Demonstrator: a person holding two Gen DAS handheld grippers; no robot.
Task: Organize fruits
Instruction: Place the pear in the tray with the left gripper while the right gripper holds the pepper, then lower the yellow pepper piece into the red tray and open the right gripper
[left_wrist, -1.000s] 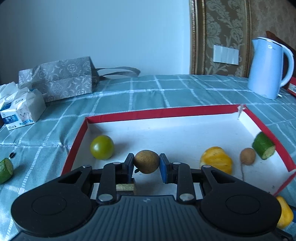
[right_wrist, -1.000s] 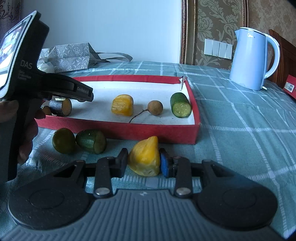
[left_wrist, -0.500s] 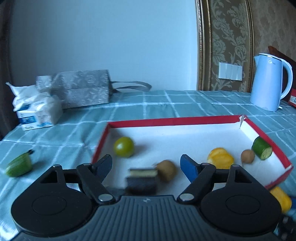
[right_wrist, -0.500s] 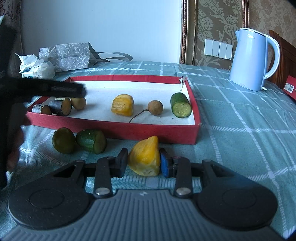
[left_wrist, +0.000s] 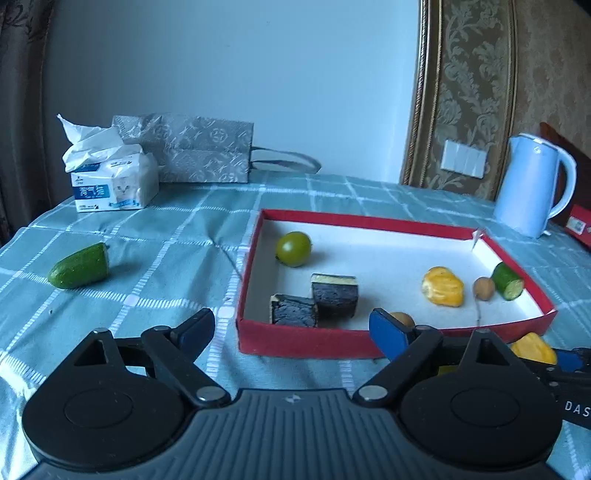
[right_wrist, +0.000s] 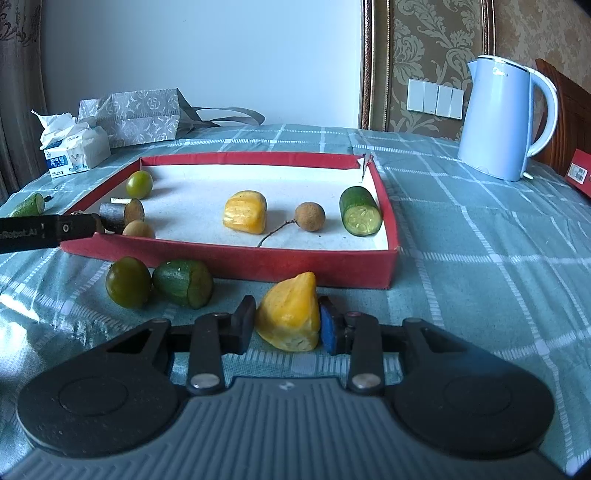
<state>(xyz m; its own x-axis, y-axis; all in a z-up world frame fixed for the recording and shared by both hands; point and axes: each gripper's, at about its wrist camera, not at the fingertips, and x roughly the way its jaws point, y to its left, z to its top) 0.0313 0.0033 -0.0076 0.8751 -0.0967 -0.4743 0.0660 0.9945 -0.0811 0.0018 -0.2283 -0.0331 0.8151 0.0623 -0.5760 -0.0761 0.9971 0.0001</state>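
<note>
only the left wrist view shows the whole cucumber end (left_wrist: 79, 266) on the cloth, long axis running left-right. the left gripper (left_wrist: 291, 328) has just been opening, jaws spread, nothing between. the right gripper (right_wrist: 286, 325) clamps the yellow fruit piece (right_wrist: 290, 314) before the red tray (right_wrist: 236, 260), tip up.

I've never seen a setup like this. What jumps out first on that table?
A shallow red box with a white floor sits mid-table, holding scattered fruit pieces: a yellow chunk, a cucumber piece and a small green fruit. Nearest the camera, the right hand-held gripper is clamped on another yellow fruit piece just outside the box. At the far right stands a pale blue kettle.
</note>
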